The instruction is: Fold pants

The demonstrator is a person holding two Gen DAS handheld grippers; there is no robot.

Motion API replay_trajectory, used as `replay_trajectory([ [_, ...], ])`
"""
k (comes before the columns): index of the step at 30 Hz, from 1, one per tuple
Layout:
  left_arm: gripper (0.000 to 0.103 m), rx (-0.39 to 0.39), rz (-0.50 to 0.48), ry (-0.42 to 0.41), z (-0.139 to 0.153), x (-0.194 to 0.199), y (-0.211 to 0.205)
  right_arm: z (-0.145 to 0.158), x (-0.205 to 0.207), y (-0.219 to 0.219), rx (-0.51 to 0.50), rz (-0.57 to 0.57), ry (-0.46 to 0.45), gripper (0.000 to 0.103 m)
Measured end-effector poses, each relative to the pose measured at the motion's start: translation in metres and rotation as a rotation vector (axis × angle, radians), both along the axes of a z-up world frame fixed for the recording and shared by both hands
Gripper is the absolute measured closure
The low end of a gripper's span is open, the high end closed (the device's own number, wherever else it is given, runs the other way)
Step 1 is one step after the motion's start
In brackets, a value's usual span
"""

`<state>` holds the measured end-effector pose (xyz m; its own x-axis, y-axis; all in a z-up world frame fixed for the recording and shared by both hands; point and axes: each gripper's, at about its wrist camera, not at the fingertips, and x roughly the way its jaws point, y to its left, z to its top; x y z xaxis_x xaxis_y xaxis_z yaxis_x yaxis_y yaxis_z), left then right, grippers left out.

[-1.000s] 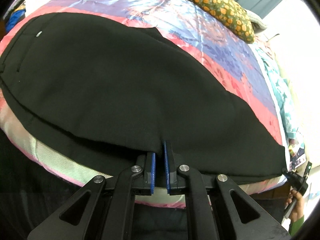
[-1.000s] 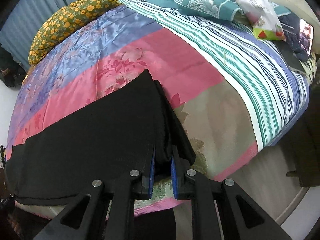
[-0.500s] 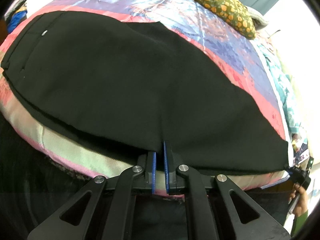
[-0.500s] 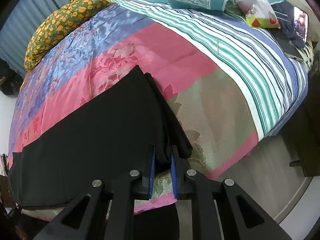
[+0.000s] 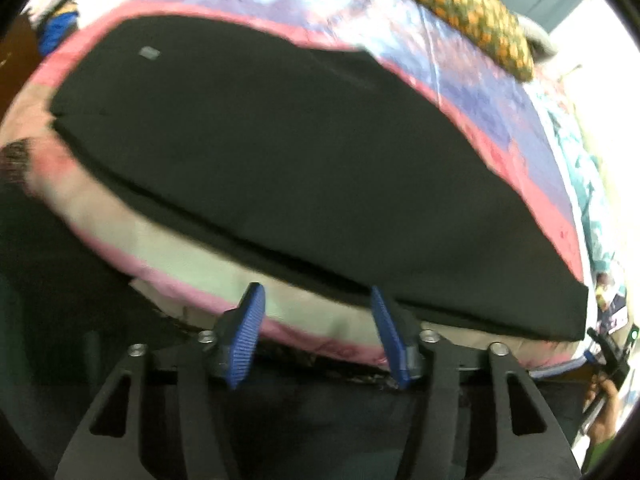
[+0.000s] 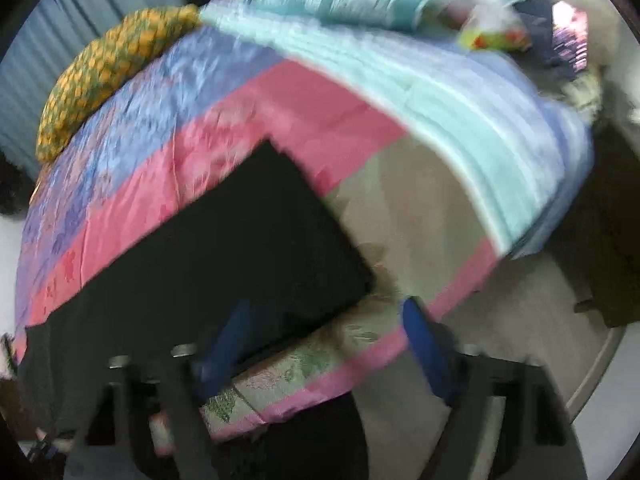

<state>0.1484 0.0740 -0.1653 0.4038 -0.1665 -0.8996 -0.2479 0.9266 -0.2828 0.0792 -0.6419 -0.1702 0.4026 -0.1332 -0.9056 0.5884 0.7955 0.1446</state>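
**Pants laid flat, both grippers let go**

Pants (image 5: pixel 288 168), black, lie spread in a long band across the near side of the bed (image 5: pixel 500 92), doubled lengthwise so one leg sits on the other. In the left wrist view the waist end, with its small pale tag, sits toward ten o'clock and the leg ends run out to four o'clock, close to the mattress edge.

The left gripper (image 5: pixel 316 328) has just been opening; its blue pads stand well apart with nothing between them, the cloth edge lying just beyond at twelve o'clock. The right gripper (image 6: pixel 328 344) has also just been opening and stands wide. This view is blurred, but the leg corner at eleven o'clock seems to lie free on the bedspread rather than pinched.

By my reading the lengthwise fold is done and this is the release between folds. The next move calls for a fresh hold on one short end, probably the leg ends, with both grippers pinching every layer together, then carrying that end over toward the waist without dragging the lower layers crooked.
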Motion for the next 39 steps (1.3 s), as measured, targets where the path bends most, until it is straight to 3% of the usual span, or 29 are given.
replay_trajectory([
  [4, 0.042, 0.072, 0.078, -0.065, 0.018, 0.003, 0.038, 0.039, -0.017, 0.027, -0.160, -0.012, -0.088, 0.023],
  [7, 0.043, 0.048, 0.149, -0.116, 0.018, 0.026, 0.066, 0.057, -0.006, 0.079, -0.118, 0.105, -0.189, 0.023],
  [9, 0.043, 0.092, 0.099, -0.122, 0.011, 0.051, 0.066, 0.056, 0.014, 0.126, -0.079, 0.236, -0.205, 0.023],
  [10, 0.051, 0.124, 0.061, -0.106, 0.004, 0.061, 0.062, 0.054, 0.021, 0.144, -0.067, 0.284, -0.208, 0.023],
  [11, 0.069, 0.157, -0.001, -0.082, -0.009, 0.071, 0.056, 0.049, 0.037, 0.179, -0.041, 0.372, -0.212, 0.023],
  [13, 0.091, 0.233, -0.064, -0.010, -0.029, 0.074, 0.049, 0.040, 0.061, 0.231, 0.009, 0.488, -0.219, 0.023],
  [17, 0.093, 0.320, -0.112, -0.023, -0.030, 0.047, 0.045, 0.014, 0.092, 0.317, 0.053, 0.655, -0.231, 0.023],
  [21, 0.092, 0.336, -0.099, 0.024, -0.032, 0.024, 0.048, -0.040, 0.101, 0.386, 0.051, 0.755, -0.065, 0.018],
  [23, 0.083, 0.279, -0.046, 0.041, -0.029, 0.013, 0.055, -0.044, 0.080, 0.414, -0.126, 0.793, -0.098, 0.013],
  [24, 0.076, 0.253, -0.029, 0.024, -0.024, 0.015, 0.059, -0.045, 0.077, 0.417, -0.131, 0.789, -0.099, 0.013],
  [26, 0.040, 0.240, -0.001, -0.066, -0.003, 0.020, 0.058, -0.045, 0.075, 0.408, -0.074, 0.743, -0.112, 0.012],
  [28, 0.025, 0.247, 0.004, -0.138, 0.014, 0.033, 0.051, -0.047, 0.077, 0.410, -0.078, 0.761, -0.109, 0.011],
  [32, 0.023, 0.222, -0.021, -0.193, 0.028, 0.085, 0.024, -0.048, 0.077, 0.410, -0.086, 0.773, -0.130, 0.009],
  [35, 0.018, 0.247, -0.021, -0.207, 0.014, 0.109, 0.000, -0.049, 0.080, 0.407, -0.084, 0.775, -0.137, 0.006],
  [37, 0.018, 0.312, -0.047, -0.156, -0.013, 0.112, -0.017, -0.050, 0.080, 0.407, -0.082, 0.786, -0.139, 0.003],
  [39, 0.018, 0.377, -0.076, -0.055, -0.048, 0.104, -0.022, -0.050, 0.082, 0.407, -0.072, 0.798, -0.138, 0.000],
])
